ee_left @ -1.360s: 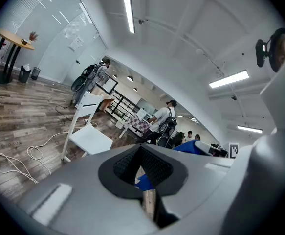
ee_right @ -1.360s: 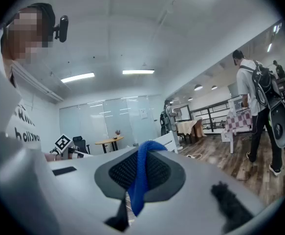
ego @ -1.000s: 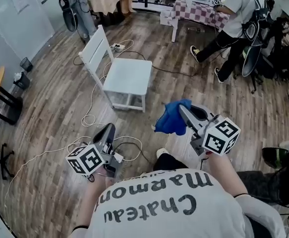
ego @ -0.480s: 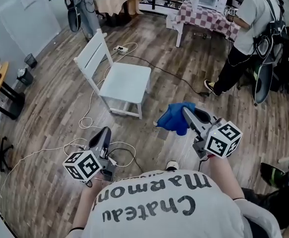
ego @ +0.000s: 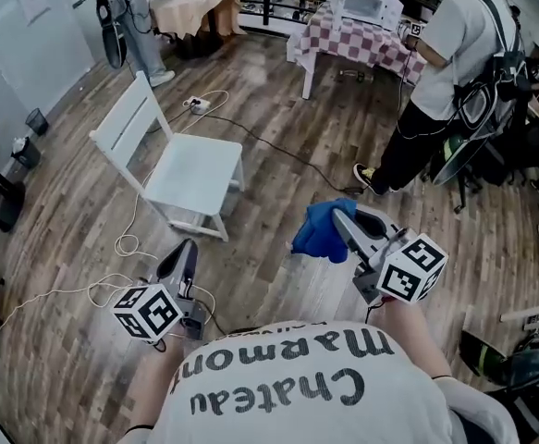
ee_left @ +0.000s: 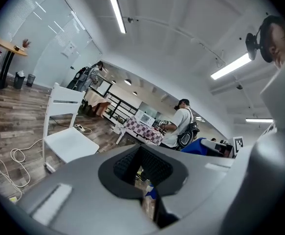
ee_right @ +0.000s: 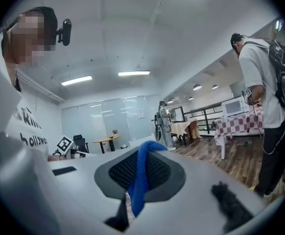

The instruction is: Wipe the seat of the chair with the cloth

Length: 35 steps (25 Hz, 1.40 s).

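The white wooden chair (ego: 193, 172) stands on the plank floor, ahead of me and to the left, its seat bare; it also shows in the left gripper view (ee_left: 68, 142). My right gripper (ego: 341, 220) hangs in the air to the chair's right and well short of it. It is shut on a bunched blue cloth (ego: 320, 229), which runs as a blue strip between the pads in the right gripper view (ee_right: 141, 173). My left gripper (ego: 187, 251) is low, short of the chair's front legs, shut with nothing in it.
A person with a backpack (ego: 443, 81) stands at the right, next to a checkered table (ego: 357, 37). White and black cables (ego: 130, 243) and a power strip (ego: 196, 104) lie on the floor around the chair. Another person (ego: 138, 21) stands at the back left.
The chair has shifted left in the head view as I moved. The person with the backpack has stepped and now stands upright. Both grippers keep their pose, cloth still held.
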### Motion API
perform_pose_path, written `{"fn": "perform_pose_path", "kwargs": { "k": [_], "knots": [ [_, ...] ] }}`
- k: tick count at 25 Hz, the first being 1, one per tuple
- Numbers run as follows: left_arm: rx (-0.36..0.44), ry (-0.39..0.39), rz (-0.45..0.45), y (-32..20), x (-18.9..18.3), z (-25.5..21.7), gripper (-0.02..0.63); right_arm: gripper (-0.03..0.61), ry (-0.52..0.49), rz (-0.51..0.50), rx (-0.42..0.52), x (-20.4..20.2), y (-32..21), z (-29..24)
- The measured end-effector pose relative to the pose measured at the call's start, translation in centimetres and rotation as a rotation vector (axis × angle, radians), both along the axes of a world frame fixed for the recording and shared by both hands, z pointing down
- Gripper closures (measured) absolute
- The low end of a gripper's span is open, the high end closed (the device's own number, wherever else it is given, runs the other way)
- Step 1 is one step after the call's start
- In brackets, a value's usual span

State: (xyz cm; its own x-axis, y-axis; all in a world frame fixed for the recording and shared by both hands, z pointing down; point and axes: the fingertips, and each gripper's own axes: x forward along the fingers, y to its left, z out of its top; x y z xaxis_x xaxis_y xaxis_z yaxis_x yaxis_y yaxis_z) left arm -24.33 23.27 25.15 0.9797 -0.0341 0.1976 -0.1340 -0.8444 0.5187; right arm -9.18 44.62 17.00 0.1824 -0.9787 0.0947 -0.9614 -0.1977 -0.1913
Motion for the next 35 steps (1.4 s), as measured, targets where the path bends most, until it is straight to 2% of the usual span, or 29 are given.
{"fn": "perform_pose_path", "kwargs": {
  "k": [6, 11, 18, 22, 27, 35],
  "knots": [
    [0.016, -0.057, -0.046, 0.3, 1.9, 0.9, 0.606, 0.549, -0.03, 0.007, 0.034, 3.4, 1.9, 0.8],
    [0.037, -0.081, -0.069, -1.1, 3.9, 0.7, 0.606, 0.549, -0.07, -0.005, 0.025, 5.4, 1.0, 2.1],
    [0.044, -0.081, -0.046, -4.3, 10.0, 1.6, 0.606, 0.549, -0.091, 0.018, 0.022, 10.3, -1.7, 3.5],
    [0.04, -0.073, -0.048, -7.9, 14.4, 1.3, 0.606, 0.549, -0.095, -0.008, 0.002, 13.6, -5.7, 3.6],
    [0.048, -0.101, -0.033, -14.3, 19.1, 0.5, 0.606, 0.549, -0.074, -0.045, -0.023, 17.5, -13.4, 2.7],
    [0.059, -0.085, -0.03, -24.5, 26.1, -0.7, 0.606, 0.549, -0.096, -0.087, 0.001, 24.9, -25.4, 0.5]
  ]
}}
